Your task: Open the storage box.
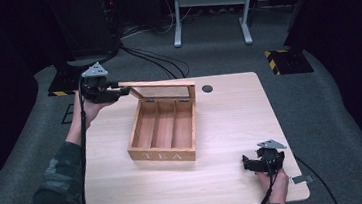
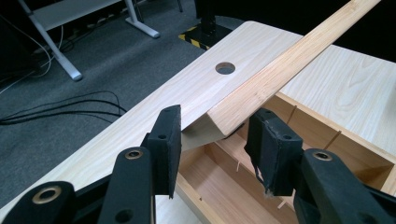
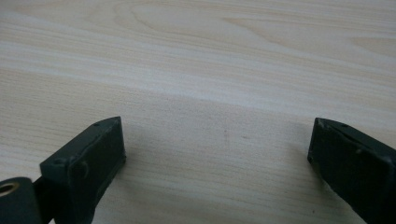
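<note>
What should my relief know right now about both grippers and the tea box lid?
Left gripper: jaws straddle the corner of the lid; no firm clamp visible.
Right gripper: open, nothing in it, low over the table near its front right corner.
Tea box: mid-table, lid raised on its rear hinges, three compartments showing nothing inside.
Done: box opened.
Left: probably ease the lid to a resting position, then release.

Both tongs (image 2: 212, 135) (image 3: 217, 158) agape — apart
</note>
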